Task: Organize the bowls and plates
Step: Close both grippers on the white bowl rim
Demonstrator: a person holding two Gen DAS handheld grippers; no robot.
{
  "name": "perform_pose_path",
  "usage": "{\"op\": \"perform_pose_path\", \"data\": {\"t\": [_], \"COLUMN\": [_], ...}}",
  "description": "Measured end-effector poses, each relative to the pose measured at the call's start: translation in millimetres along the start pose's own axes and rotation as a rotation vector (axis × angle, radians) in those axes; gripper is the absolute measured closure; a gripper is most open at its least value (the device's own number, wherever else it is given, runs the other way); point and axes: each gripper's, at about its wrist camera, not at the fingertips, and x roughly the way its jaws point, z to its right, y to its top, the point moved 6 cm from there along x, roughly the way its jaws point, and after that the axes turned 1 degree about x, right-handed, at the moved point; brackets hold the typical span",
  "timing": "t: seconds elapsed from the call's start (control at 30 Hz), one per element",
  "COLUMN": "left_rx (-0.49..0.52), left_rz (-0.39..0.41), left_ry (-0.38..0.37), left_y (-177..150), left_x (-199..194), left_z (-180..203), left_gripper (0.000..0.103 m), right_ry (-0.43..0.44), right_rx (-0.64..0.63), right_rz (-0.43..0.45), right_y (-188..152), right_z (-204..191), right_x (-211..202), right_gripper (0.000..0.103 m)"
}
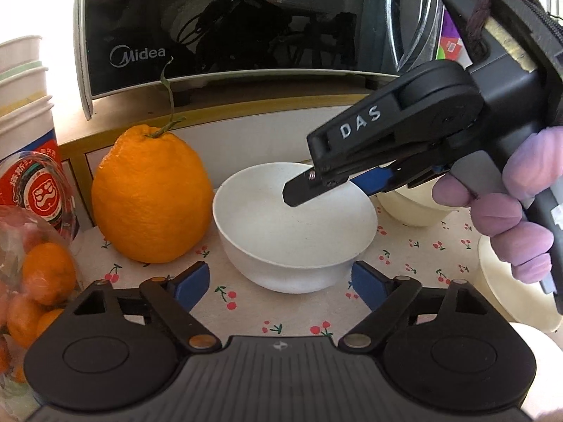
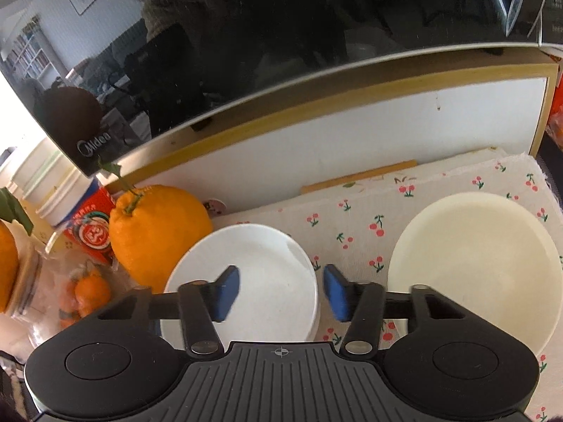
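Two grippers work over a cherry-print cloth (image 2: pixel 355 211). Nearest in the left wrist view, the left gripper (image 1: pixel 279 286) stands wide open, its blue pads at about 8 and 4 o'clock of a white bowl (image 1: pixel 295 225) and clear of it. That bowl is matte, round-footed and empty, sitting upright on the cloth. From 2 o'clock the right gripper (image 1: pixel 337 184) reaches in, held by a gloved hand (image 1: pixel 506 211); in its own view the jaws are part closed with the bowl's right rim between the pads (image 2: pixel 225 292), though whether they press on it cannot be told. A cream bowl (image 2: pixel 475 267), also empty, sits apart at 3 o'clock, with bare cloth between the two. At 10 o'clock a large stemmed orange (image 1: pixel 151 197) stands just beside the white bowl, leaving little room there. Further left are a bag of small oranges (image 1: pixel 38 281) and stacked paper cups (image 1: pixel 24 105). Beyond, at 12 o'clock, a raised shelf edge carries a Midea microwave (image 1: pixel 225 24), closing off the back.
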Motion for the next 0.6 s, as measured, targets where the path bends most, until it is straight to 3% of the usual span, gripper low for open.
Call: {"op": "perform_pose_path", "data": {"t": [0.27,0.6], "left_rx": [-0.003,-0.023], "left_rz": [-0.006,0.019], "left_ry": [-0.022,-0.022], "left_y": [-3,6], "left_x": [-4,-13], "left_z": [4,1], "left_gripper": [0.032,0.031], "right_ry": [-0.015,-0.033], "right_rx": [0.0,-0.034], "right_rz": [-0.001,0.009], "right_y": [-2,-5], "right_z": [4,-1], "right_x": [-1,-8], "right_gripper": [0.079,0.079]}}
